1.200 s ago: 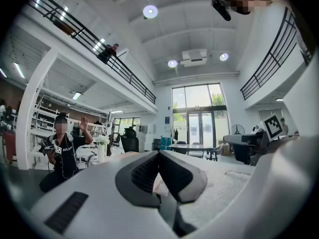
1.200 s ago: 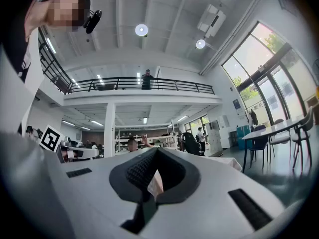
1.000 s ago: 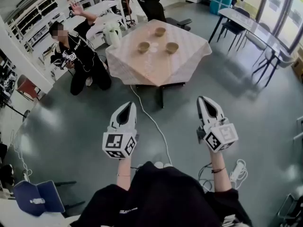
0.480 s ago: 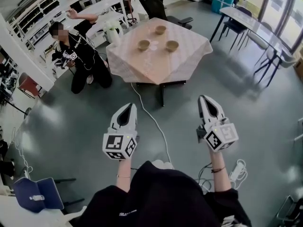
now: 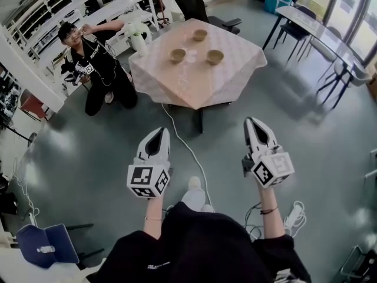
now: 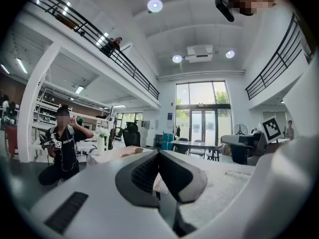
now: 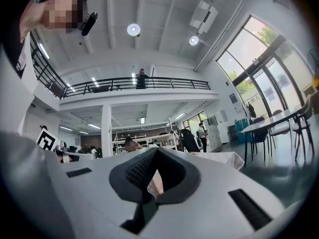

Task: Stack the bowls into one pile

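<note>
Near the bowls (image 5: pixel 178 55), a kneeling person (image 5: pixel 94 66)

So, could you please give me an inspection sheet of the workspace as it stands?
Surface: cloth-covered table, far ahead.
Job's things: left bowl, far bowl, right bowl, standing apart, unstacked.
Clutter: small clear item among the bowls, too small to tell.
Grippers: left gripper and right gripper shut, empty, over the floor.
Cables: white cable across the floor; power strip at right.
Surroundings: kneeling person, chairs, other tables.
</note>
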Tool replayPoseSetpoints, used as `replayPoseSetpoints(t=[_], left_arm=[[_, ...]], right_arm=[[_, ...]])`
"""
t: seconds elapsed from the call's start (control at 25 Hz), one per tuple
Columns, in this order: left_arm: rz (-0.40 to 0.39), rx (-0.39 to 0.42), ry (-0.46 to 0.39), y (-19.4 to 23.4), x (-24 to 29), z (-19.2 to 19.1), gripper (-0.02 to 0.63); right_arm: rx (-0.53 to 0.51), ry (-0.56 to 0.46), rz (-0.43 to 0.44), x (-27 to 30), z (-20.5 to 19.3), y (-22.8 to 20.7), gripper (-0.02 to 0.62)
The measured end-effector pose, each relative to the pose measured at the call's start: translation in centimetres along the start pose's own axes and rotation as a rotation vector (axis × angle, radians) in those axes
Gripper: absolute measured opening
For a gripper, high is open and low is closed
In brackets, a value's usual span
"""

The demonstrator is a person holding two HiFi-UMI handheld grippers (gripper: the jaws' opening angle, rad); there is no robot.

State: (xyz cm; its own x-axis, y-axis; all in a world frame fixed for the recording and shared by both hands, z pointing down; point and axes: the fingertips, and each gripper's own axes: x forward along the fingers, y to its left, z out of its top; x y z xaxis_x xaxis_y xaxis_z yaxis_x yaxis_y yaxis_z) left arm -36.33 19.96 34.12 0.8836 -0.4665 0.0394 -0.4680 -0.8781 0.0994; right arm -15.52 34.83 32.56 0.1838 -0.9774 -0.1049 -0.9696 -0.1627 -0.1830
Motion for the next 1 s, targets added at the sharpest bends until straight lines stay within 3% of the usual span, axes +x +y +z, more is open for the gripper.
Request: replayPoseSetpoints(t=[0.52, 1.0], left_arm=[[-0.076, -0.054, 0.03, 6.2, 13.1, -1.1, -0.003], [-0.13, -0.097, 0.069, 8.0, 20.1, -2.5, -0.003]], right_arm=[[0.009, 0.051, -0.024, 12.5, -2.6, -4.5, -0.009], [0.039, 0.073, -0.102, 17.0, -4.1, -9.3, -0.009]])
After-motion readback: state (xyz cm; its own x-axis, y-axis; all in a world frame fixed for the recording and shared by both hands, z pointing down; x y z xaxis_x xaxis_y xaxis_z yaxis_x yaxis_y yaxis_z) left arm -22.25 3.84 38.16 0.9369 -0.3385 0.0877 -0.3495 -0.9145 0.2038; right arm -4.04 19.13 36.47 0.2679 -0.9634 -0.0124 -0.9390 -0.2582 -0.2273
